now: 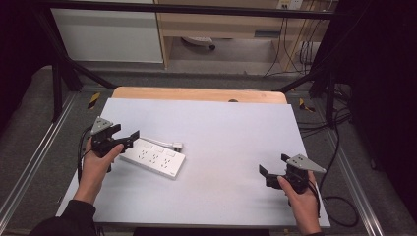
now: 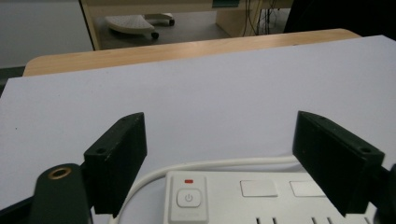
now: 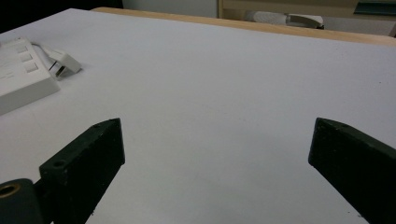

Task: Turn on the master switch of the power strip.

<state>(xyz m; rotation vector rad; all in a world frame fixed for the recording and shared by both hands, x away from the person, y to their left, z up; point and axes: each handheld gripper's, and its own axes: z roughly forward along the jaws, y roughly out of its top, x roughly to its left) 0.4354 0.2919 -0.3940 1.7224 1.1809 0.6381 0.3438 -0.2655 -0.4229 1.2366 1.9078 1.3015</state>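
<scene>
We see a wood table (image 1: pixel 196 93), a big white sheet (image 1: pixel 231 132) covering most of it, a white power strip (image 1: pixel 155 157) lying flat on the sheet, its cord (image 1: pixel 164 143) and plug (image 1: pixel 177 145) beside it

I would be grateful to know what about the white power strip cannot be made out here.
- White plastic power strip: its left end, high view, hidden behind the left gripper.
- Its sockets, left gripper view, cut off by the bottom edge.
- Its white plug, right gripper view: prongs too small.
</scene>
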